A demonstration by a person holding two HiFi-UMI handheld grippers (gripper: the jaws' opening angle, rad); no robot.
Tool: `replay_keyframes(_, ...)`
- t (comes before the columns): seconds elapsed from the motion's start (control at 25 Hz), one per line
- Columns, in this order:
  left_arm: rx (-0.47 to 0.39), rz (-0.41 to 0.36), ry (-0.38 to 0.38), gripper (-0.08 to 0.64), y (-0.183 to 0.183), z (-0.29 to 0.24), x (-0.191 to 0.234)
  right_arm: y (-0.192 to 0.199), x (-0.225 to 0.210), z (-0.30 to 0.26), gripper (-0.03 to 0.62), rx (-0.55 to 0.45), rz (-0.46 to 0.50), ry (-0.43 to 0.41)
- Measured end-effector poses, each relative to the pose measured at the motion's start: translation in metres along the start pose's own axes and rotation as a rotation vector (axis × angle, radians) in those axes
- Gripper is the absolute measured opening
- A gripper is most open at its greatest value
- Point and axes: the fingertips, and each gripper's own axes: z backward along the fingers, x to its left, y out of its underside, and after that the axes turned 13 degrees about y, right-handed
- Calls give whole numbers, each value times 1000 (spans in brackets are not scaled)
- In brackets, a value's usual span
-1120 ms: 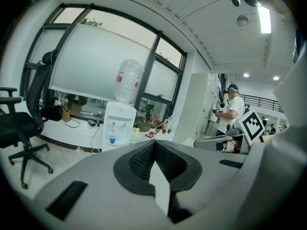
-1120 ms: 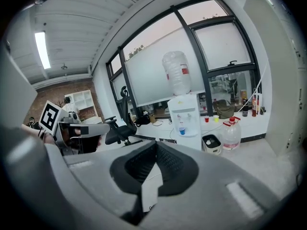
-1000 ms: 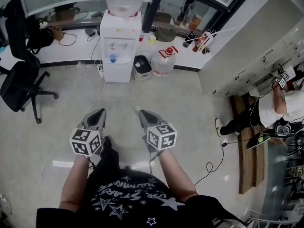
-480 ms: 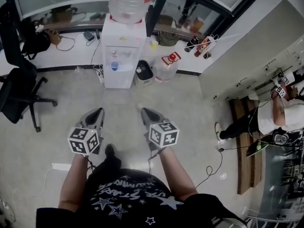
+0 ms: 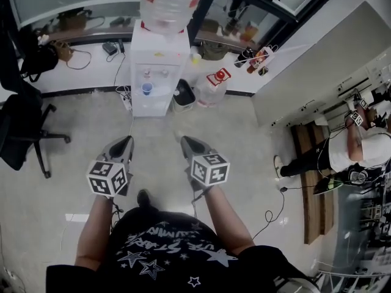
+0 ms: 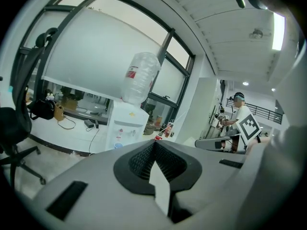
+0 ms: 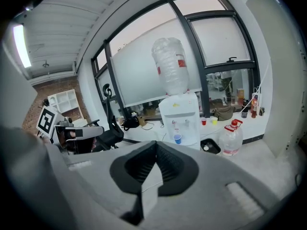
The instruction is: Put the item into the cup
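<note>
Heading for the blue cup (image 5: pixel 146 88) on the water dispenser (image 5: pixel 157 63), upper centre, likely comes first: left gripper (image 5: pixel 126 141) and right gripper (image 5: pixel 185 141) are both closed, empty.

Two grey, tapering tools answer to me here: the left gripper (image 5: pixel 125 141) and the right gripper (image 5: pixel 185 140), each topped by a white cube (image 5: pixel 109 177) printed with black square markers. In the gripper views, smooth grey shells frame black ribbed pads (image 6: pixel 141 159) in a dark, rounded recess. The person holding them wears a short-sleeved black T-shirt (image 5: pixel 162 249) scattered with white stars and lettering, and a black shoe (image 5: pixel 144 197).
</note>
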Motion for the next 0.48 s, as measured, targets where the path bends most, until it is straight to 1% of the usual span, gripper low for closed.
replay_keyframes(0.24, 4, -8, 21, 5, -8, 6, 21, -6, 9, -11, 0, -10, -14, 32)
replay_keyframes(0.48, 20, 3, 31, 5, -3, 12, 33, 2, 14, -19, 0, 7, -32, 60)
